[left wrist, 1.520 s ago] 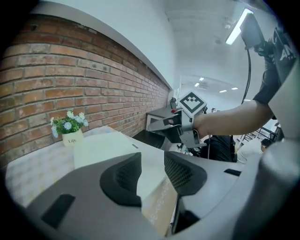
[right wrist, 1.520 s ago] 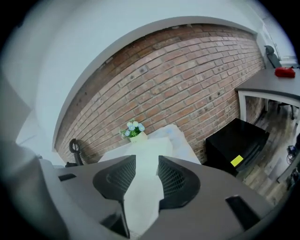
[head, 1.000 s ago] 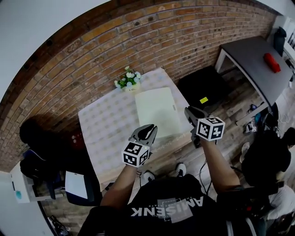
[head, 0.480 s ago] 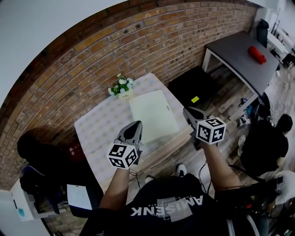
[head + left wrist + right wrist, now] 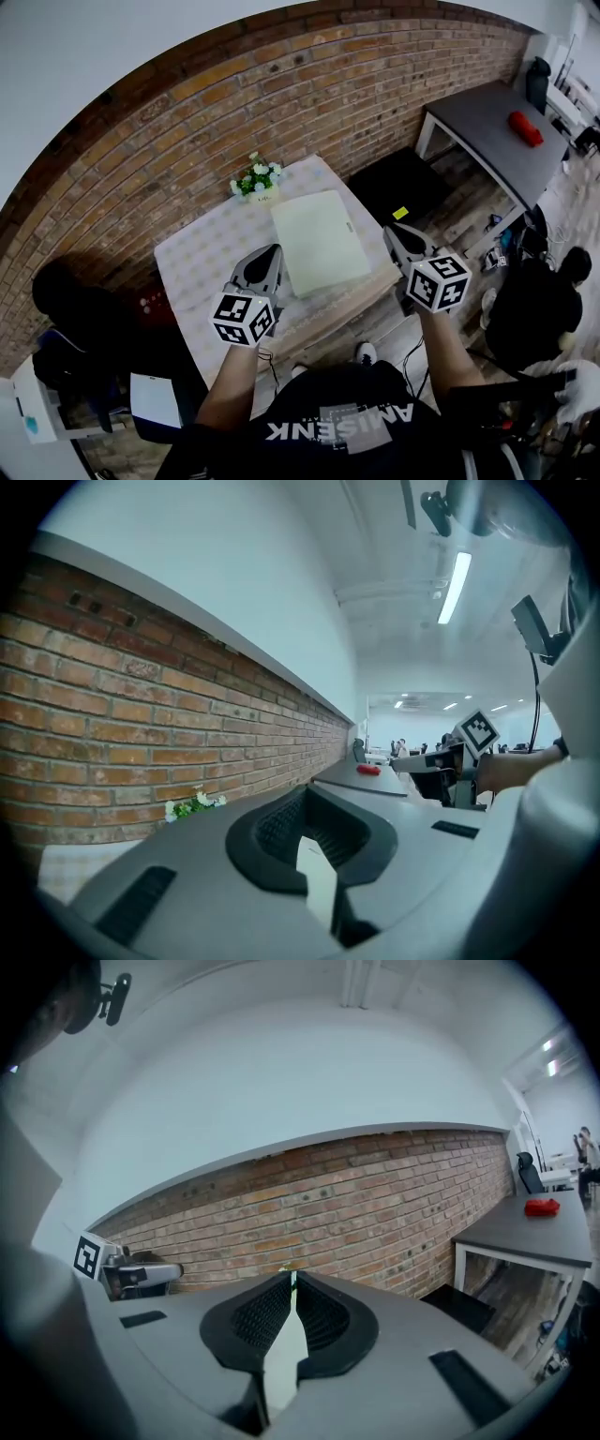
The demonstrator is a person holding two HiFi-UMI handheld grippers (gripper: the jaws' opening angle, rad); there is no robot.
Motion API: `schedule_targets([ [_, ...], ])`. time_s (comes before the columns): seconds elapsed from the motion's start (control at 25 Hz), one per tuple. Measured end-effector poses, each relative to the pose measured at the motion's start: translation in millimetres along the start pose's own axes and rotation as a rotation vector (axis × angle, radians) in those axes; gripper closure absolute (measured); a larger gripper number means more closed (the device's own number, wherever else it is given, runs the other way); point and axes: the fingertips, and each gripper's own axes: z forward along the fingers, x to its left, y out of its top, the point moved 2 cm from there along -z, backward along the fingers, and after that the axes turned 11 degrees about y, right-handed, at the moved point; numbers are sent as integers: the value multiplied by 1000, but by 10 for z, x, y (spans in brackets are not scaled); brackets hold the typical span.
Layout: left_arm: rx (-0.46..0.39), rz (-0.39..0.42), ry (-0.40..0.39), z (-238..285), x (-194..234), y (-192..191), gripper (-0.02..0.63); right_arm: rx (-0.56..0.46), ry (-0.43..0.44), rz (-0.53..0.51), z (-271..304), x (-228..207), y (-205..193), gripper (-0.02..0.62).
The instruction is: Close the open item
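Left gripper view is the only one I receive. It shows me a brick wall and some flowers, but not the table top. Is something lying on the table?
Observer: Yes. In the head view a pale green flat case lies on the table, in front of the flowers. It looks already closed.
Operator: Does any gripper touch it?
Observer: No. The left gripper hangs beside its left edge and the right gripper off its right edge, both apart from it.
Operator: Does the right one hold something?
Observer: No. Its own view shows the jaws together, with nothing between them.

Open-plan office: brick wall, grey desk, ceiling strip lights.
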Motion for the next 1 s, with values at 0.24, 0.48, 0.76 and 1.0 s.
schedule_targets([
  [0.24,-38,19,64,-71,204,119,594,-28,2,-37,-7,150,119,548],
  [0.48,-41,5,118,-108,372,168,594,-27,1,-70,33,208,191,554],
  [0.76,-19,-32,144,-58,363,120,594,-21,-8,-71,-6,127,171,554],
  [1.0,-16,-32,158,-22,365,115,594,-18,-19,-81,-4,80,187,554],
])
